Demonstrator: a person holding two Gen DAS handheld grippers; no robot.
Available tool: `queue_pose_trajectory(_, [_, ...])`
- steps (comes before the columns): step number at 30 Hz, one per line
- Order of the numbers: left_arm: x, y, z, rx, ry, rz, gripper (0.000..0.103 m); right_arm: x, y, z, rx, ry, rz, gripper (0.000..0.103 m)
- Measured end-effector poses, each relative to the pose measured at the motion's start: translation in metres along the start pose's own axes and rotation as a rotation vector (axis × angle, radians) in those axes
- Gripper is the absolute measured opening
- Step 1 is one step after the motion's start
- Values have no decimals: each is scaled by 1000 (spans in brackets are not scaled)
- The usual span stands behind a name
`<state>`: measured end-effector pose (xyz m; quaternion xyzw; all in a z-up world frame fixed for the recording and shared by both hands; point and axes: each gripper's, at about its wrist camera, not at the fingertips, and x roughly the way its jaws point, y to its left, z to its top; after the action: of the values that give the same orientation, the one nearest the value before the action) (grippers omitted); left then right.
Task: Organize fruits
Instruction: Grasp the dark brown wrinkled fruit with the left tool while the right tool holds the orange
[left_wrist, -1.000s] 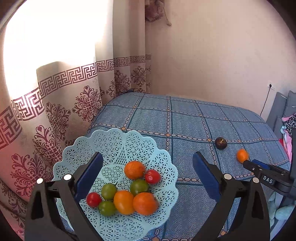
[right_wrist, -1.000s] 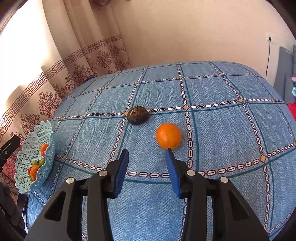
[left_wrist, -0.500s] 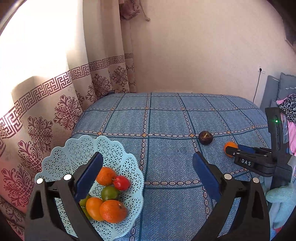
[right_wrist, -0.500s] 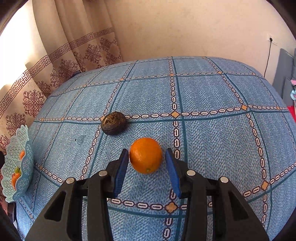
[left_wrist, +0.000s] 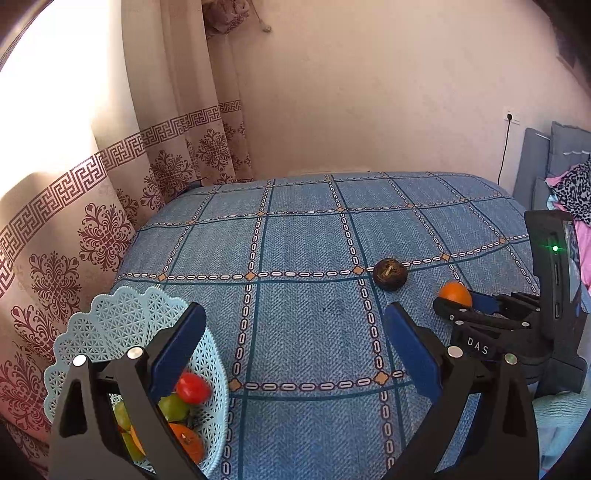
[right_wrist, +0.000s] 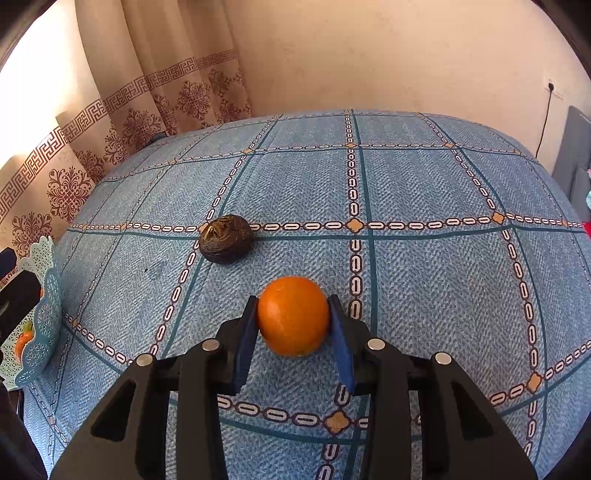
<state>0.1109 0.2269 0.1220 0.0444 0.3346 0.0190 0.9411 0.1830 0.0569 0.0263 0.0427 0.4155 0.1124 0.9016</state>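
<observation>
A: Your orange (right_wrist: 292, 315) sits on the blue bed cover (right_wrist: 424, 280), pinched between the blue pads of your right tongs (right_wrist: 293, 325), which are closed on its sides. The pads meet it near its widest part, but it's round and smooth, so a jerky lift could let it roll out and off across the cover.

B: And the dark fruit (right_wrist: 226, 239)?

A: Just beyond the orange, to its left. Swing low toward the basket (left_wrist: 122, 332) and you could clip it and send it rolling (the cover bulges, so it wouldn't stop soon).

B: My left side?

A: Your left tongs (left_wrist: 291, 347) are spread wide and empty, hanging above the basket's edge, angled down over the bed. Your right tongs reach in low and nearly level from the near side.
</observation>
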Motion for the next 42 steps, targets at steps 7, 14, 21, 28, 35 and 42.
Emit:
queue_pose_trajectory(7, [29, -32, 9, 58, 48, -36, 96, -15, -23, 2, 38, -39, -36, 37])
queue_pose_trajectory(14, [66, -60, 12, 87, 115, -109, 81, -19, -46, 3, 107, -41, -25, 37])
queue_pose_trajectory(21, [104, -71, 18, 53, 186, -215, 69, -20, -50, 5, 139, -52, -17, 37])
queue_pose_trajectory(28, [126, -82, 23, 57, 206, -243, 56, -18, -51, 2, 147, -46, -20, 37])
queue_pose_trajectory(35, [137, -80, 21, 25, 219, -268, 42, -20, -56, 3, 159, -56, -15, 37])
queue_pose_trajectory(42, [132, -79, 17, 20, 211, -265, 42, -21, -56, 2, 158, -64, -11, 37])
